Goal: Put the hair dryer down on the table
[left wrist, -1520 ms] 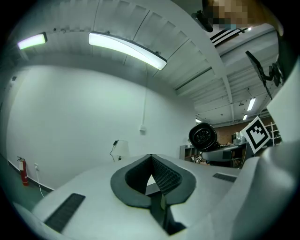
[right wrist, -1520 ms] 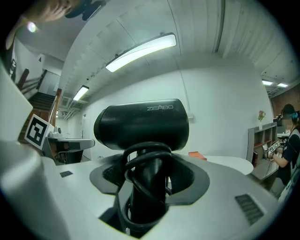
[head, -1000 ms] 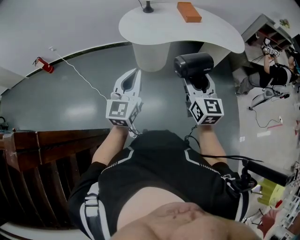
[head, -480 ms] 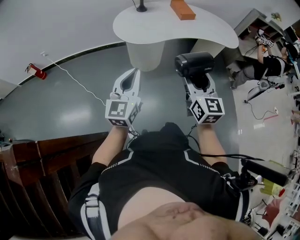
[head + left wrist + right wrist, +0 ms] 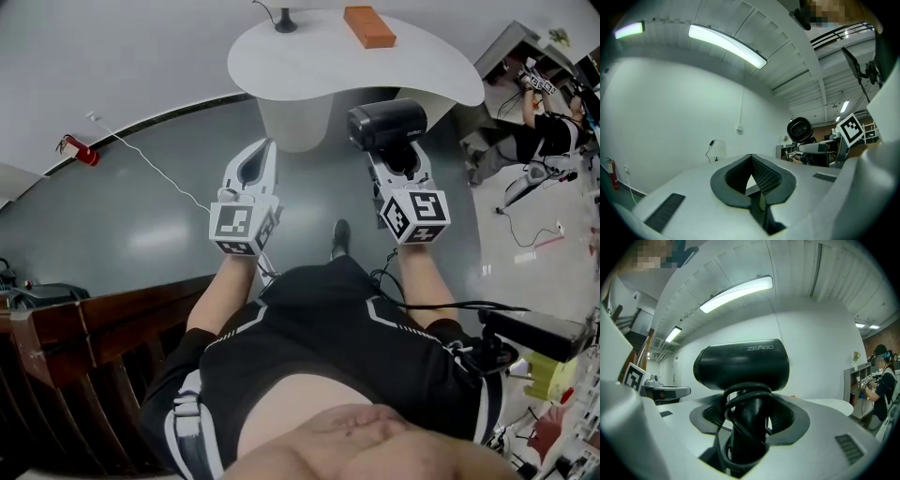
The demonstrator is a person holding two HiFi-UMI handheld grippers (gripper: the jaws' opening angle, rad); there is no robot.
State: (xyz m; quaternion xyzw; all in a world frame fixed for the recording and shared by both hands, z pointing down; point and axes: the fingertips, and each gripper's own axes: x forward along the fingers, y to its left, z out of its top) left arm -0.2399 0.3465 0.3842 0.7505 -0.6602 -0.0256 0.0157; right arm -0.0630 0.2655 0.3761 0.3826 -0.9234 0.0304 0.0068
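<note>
Black hair dryer [image 5: 386, 125] still held, shoe [image 5: 341, 237] appeared

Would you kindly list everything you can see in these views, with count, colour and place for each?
hair dryer: one, black, upright in the right tool, its cord wound round the handle
table: one, white, rounded top on a pedestal, ahead of both tools
orange block: one, orange, on the table's far side
fire extinguisher: one, red, on the floor by the left wall
cable: one, white, running across the grey floor
wooden furniture: one piece, dark brown, lower left
other person: one, dark clothes, far right by shelves
shoe: one, dark, between the tools
left tool: one, white, shut, empty
right tool: one, white, closed on the dryer's handle
</note>
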